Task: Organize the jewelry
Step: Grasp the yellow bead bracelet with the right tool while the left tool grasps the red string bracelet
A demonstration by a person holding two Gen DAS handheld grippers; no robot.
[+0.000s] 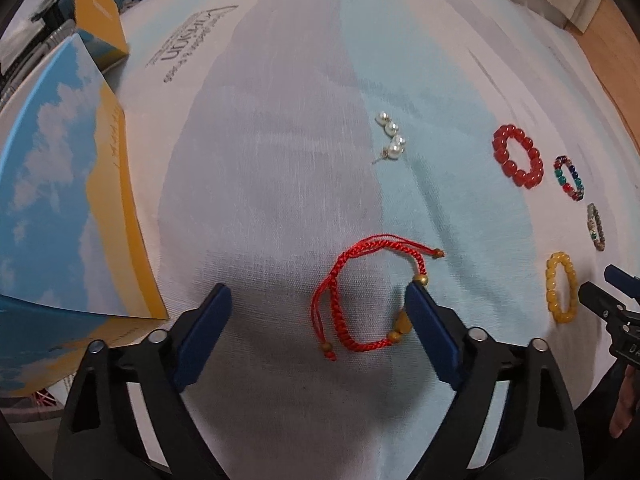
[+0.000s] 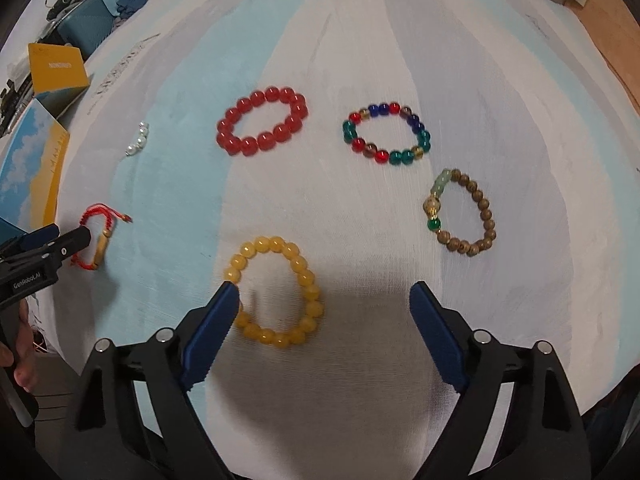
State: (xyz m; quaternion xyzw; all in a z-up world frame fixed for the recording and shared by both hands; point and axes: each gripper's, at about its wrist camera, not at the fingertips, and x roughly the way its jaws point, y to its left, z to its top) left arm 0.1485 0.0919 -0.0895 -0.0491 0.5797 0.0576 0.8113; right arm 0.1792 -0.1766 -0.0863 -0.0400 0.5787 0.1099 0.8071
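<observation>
A red braided cord bracelet (image 1: 348, 300) with gold beads lies on the pale cloth between my open left gripper's (image 1: 320, 300) fingers, its right side touching the right finger; it also shows in the right wrist view (image 2: 98, 236). Pearl earrings (image 1: 390, 136) lie further ahead. My open right gripper (image 2: 324, 300) is empty, its left finger at the edge of a yellow bead bracelet (image 2: 280, 292). Beyond lie a red bead bracelet (image 2: 262, 120), a multicolour bead bracelet (image 2: 386, 134) and a brown wooden bead bracelet (image 2: 464, 212).
An open box with a sky-blue and yellow lid (image 1: 68, 200) stands at the left, a second yellow box part (image 1: 98, 12) behind it. Clothes and clutter (image 2: 104, 4) lie at the far left. The cloth's right edge meets a wooden floor (image 1: 612, 60).
</observation>
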